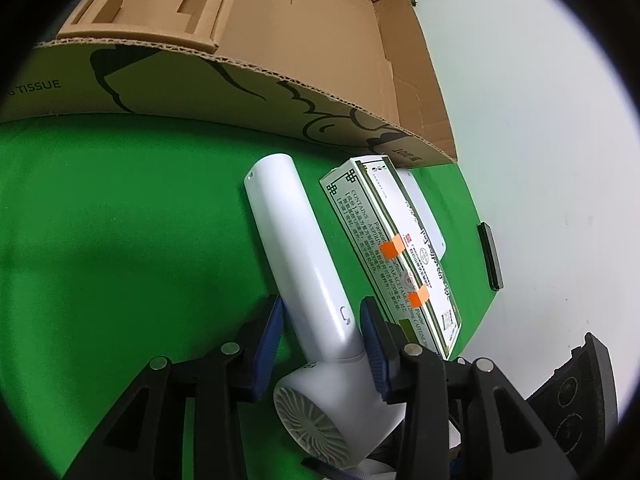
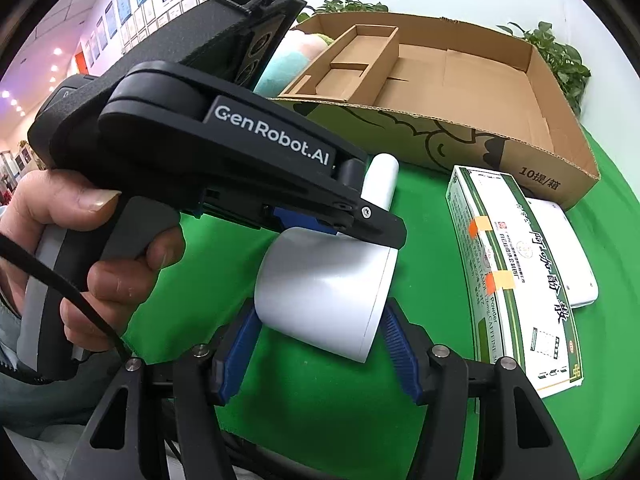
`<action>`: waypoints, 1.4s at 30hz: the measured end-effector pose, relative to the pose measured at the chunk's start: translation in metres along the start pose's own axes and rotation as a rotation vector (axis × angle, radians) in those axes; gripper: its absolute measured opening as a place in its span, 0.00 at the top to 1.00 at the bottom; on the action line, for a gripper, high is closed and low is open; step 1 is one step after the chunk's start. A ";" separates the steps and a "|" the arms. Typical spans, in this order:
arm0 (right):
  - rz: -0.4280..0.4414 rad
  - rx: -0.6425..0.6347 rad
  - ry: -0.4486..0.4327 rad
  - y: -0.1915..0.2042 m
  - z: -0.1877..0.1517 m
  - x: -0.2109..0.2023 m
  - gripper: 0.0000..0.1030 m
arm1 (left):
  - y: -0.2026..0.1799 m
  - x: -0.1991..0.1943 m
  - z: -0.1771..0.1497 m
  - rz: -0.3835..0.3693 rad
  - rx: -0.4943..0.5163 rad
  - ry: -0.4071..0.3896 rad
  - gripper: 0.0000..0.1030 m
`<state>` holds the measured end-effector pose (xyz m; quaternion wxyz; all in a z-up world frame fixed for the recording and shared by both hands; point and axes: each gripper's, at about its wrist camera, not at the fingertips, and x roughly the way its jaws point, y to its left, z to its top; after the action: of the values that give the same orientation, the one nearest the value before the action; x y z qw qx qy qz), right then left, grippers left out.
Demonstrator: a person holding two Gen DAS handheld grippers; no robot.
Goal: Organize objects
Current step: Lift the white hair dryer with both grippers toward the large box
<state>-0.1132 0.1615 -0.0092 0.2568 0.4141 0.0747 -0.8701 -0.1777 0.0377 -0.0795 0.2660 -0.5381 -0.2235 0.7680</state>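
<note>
A white hair dryer point(image 1: 304, 264) lies on the green cloth; its handle points toward the cardboard box point(image 1: 280, 40). My left gripper point(image 1: 320, 344) straddles the handle near the head, with its blue pads point(image 1: 268, 344) close on either side. In the right wrist view the dryer's barrel point(image 2: 324, 292) sits between the open fingers of my right gripper point(image 2: 320, 352); the pads point(image 2: 400, 348) are beside it, apart from it. The left gripper point(image 2: 360, 216) shows from the side, over the dryer. A green-and-white medicine box point(image 1: 396, 248) lies to the right of the dryer.
The open cardboard box point(image 2: 460, 80) with a cardboard insert stands at the back of the cloth. A flat white device point(image 2: 568, 252) lies under the medicine box point(image 2: 516, 272). A black bar point(image 1: 490, 256) lies on the white table. Potted plants point(image 2: 560, 56) stand behind the box.
</note>
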 end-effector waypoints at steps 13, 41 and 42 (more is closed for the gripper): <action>-0.056 -0.046 -0.125 0.011 0.012 -0.028 0.43 | -0.034 -0.037 0.009 0.032 0.094 -0.108 0.66; -0.112 -0.063 -0.395 -0.010 0.177 -0.056 0.43 | -0.113 -0.118 0.134 0.105 0.357 -0.348 0.67; -0.111 -0.060 -0.399 -0.012 0.182 -0.057 0.43 | -0.113 -0.118 0.138 0.107 0.362 -0.349 0.67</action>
<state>-0.2133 0.1310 0.1503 0.2305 0.2211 0.0709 -0.9450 -0.2560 0.0391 0.1194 0.2746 -0.3522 -0.0959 0.8896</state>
